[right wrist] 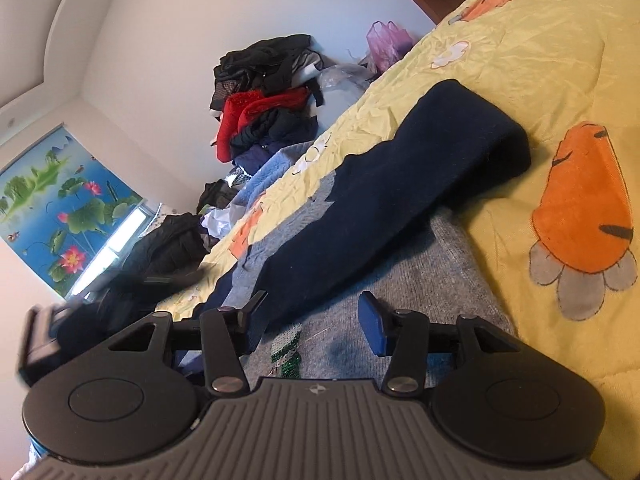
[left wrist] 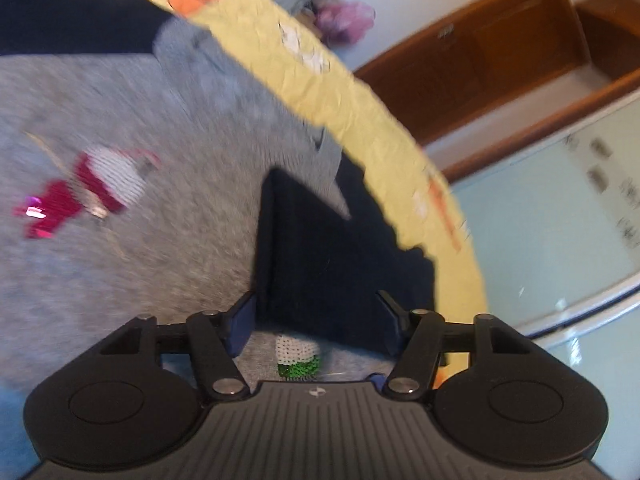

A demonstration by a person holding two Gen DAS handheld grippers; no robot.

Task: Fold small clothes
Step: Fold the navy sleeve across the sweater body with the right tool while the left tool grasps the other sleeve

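A grey knit sweater [left wrist: 132, 264] with navy sleeves and sequin patches lies on a yellow bedspread [left wrist: 320, 80]. In the left wrist view one navy sleeve [left wrist: 336, 248] is folded over the grey body. My left gripper [left wrist: 316, 320] hangs low over that sleeve's near end with its jaws apart; the picture is blurred. In the right wrist view the other navy sleeve [right wrist: 400, 184] lies slanted across the grey body [right wrist: 432, 264]. My right gripper [right wrist: 314, 320] is open just above the grey knit, its left finger beside the sleeve's edge. Nothing is pinched between its blue pads [right wrist: 372, 324].
The yellow bedspread [right wrist: 520, 60] carries orange carrot prints [right wrist: 584, 196]. A heap of dark and red clothes [right wrist: 264, 96] and a pink plastic bag [right wrist: 388, 40] lie at the far side. Wooden furniture [left wrist: 480, 60] and a pale cabinet [left wrist: 560, 220] stand beyond the bed's edge.
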